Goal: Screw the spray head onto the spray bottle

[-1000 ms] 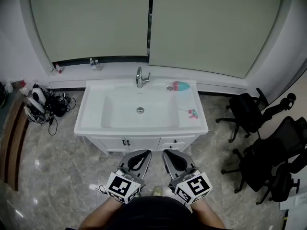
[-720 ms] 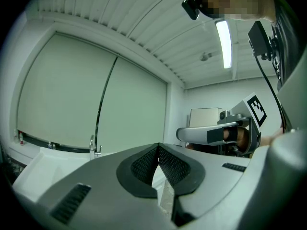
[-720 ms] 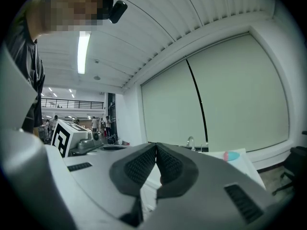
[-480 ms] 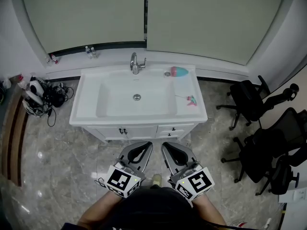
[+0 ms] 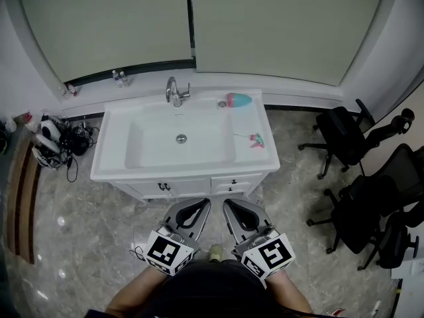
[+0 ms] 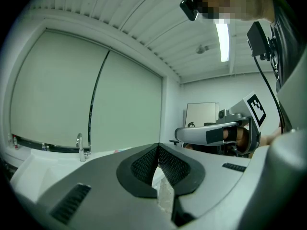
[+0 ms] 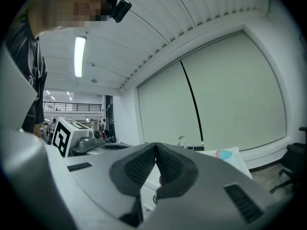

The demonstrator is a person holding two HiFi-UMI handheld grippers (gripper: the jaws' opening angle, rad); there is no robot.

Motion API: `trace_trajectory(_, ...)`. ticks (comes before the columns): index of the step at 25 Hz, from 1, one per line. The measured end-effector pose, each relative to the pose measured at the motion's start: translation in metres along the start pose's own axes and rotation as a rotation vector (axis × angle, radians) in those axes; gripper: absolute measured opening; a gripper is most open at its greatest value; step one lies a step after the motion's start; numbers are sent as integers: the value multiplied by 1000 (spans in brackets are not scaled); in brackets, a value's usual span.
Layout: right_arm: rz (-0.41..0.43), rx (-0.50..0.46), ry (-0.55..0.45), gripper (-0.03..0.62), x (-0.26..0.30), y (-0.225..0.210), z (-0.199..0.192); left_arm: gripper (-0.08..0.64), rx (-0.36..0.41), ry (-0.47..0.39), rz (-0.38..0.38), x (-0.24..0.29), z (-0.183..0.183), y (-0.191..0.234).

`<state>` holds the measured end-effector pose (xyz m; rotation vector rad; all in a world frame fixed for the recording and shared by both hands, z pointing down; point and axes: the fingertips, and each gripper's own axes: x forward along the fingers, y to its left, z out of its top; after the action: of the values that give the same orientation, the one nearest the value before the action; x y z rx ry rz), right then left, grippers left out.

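Observation:
A teal and pink spray bottle (image 5: 238, 100) lies on its side on the back right corner of the white sink (image 5: 264, 156). The small pink and teal spray head (image 5: 254, 141) lies on the sink's right ledge. Both grippers hang low by my body, well in front of the sink cabinet. My left gripper (image 5: 201, 202) is shut with nothing in it, its pads meeting at the tip (image 6: 157, 145). My right gripper (image 5: 228, 203) is likewise shut and empty (image 7: 156, 145). The bottle (image 7: 223, 154) shows far off in the right gripper view.
A chrome faucet (image 5: 173, 91) stands at the sink's back. Small bottles (image 5: 117, 78) sit on the window ledge. Cables and devices (image 5: 56, 138) lie on the floor at the left. Black office chairs (image 5: 361, 171) crowd the right side.
The sink has slid up and to the left in the head view. Both grippers stay shut and keep their place close to my body.

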<state>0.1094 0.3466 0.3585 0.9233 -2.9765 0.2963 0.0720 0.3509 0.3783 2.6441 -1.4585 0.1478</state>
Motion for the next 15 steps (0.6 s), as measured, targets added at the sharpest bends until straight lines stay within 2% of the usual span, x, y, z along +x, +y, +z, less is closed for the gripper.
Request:
trace_trajectory(8,-25,31,-11,-11,-3,-42,7,5,-15,24,-36,45,6,1)
trace_trajectory(15,-92,63,25,-11,28,-96,-6,5,-83,37,-90,102,-9,37)
